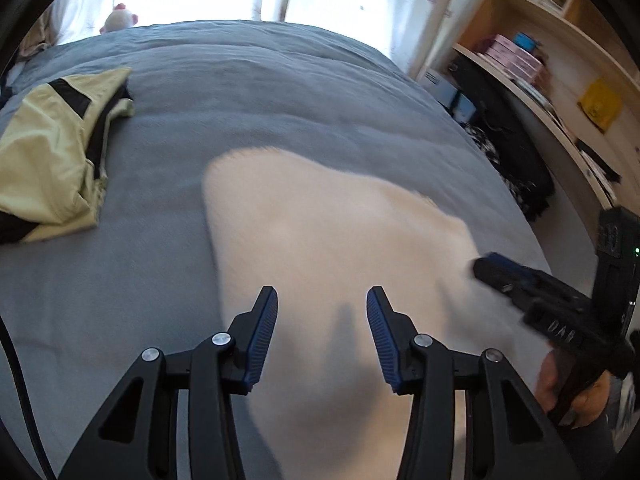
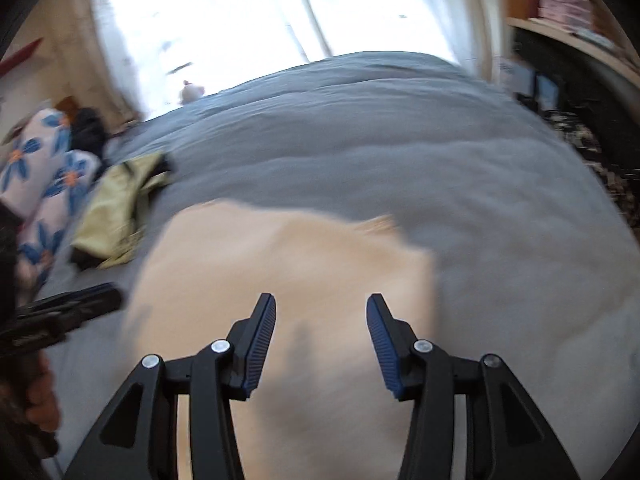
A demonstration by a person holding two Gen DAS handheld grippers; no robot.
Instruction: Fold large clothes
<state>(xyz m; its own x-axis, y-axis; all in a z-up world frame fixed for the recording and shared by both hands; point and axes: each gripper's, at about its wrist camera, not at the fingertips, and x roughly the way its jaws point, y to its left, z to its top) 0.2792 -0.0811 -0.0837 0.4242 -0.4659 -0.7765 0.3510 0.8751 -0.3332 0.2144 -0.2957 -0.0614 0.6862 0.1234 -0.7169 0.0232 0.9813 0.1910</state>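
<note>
A wide bed under a grey quilted cover (image 1: 280, 92) fills a bright room with white curtains behind and wooden shelves at the side. On the near half lies a cream fleecy garment (image 1: 320, 232), folded flat. The left gripper (image 1: 322, 300) and right gripper (image 2: 321, 306) hang above it, jaws apart and empty. A crumpled pale-yellow and black jacket (image 1: 52, 152) sits apart.

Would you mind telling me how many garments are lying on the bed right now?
2. A cream garment lies spread under both grippers, and a yellow-green garment with black trim sits bunched further left on the grey bed. More may lie outside the frames.
</note>
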